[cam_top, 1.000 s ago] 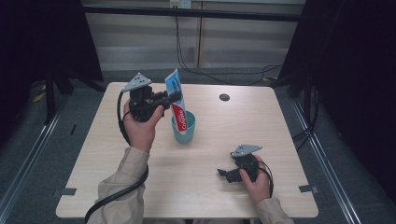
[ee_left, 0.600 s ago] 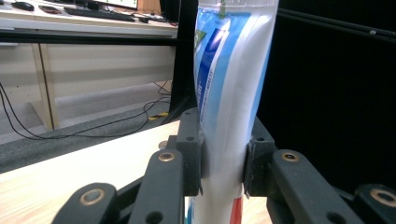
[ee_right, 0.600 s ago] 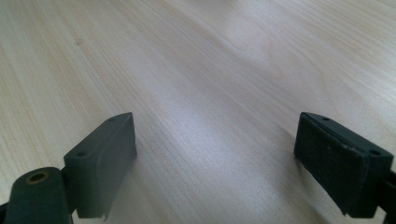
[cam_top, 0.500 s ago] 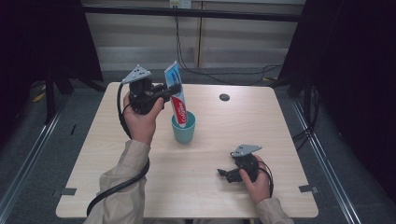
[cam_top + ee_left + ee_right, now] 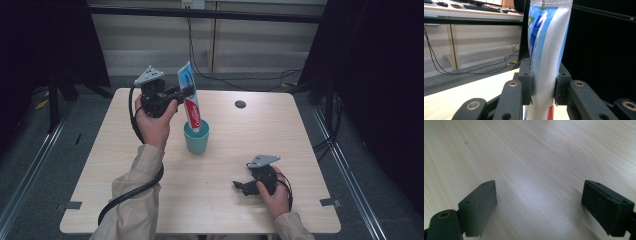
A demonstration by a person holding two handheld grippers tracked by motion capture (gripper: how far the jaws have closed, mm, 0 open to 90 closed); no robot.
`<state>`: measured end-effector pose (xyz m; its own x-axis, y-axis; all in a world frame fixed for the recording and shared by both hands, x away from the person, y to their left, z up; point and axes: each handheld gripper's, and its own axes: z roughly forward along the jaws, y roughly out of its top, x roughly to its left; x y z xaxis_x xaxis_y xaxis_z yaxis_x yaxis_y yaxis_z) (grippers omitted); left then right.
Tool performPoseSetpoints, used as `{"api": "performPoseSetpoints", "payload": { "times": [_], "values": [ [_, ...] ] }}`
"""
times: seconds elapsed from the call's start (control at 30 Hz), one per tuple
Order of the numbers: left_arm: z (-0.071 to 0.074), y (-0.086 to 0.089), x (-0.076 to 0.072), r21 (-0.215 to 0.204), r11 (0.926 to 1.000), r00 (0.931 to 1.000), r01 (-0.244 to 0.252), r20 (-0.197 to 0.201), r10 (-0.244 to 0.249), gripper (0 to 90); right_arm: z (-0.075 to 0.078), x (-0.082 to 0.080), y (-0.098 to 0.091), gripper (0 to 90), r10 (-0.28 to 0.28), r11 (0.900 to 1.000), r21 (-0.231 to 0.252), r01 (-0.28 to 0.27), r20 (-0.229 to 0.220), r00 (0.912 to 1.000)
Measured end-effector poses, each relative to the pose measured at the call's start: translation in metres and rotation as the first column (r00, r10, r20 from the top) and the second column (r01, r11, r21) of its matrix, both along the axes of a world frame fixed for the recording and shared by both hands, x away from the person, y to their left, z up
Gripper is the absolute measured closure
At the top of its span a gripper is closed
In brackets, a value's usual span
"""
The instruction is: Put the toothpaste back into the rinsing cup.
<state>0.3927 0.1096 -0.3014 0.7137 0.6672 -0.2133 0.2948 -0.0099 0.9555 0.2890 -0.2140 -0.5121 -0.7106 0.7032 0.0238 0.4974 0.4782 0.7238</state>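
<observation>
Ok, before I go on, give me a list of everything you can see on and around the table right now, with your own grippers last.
table: 1, light wood, centre of the high view
cup: 1, teal, upright on the table, left of centre
toothpaste tube: 1, white with blue and red, lower end in the cup, leaning
small round thing: 1, dark, far side of the table; too small to identify
cables: several, black, on the floor beyond the table
left gripper: 1, black, jaws shut on the toothpaste tube's upper part
right gripper: 1, black, jaws open, low over bare table at the near right
</observation>
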Motion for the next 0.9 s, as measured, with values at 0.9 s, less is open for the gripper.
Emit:
{"api": "performPoseSetpoints", "payload": {
  "times": [0.9],
  "values": [
    [-0.023,-0.010,0.023,0.016,0.9986,0.9987,-0.050,-0.011,0.050,73.3,0.000,0.000,0.000,12.4,-0.002,1.0000,-0.001,0.002,-0.001,1.0000]
  ]
}}
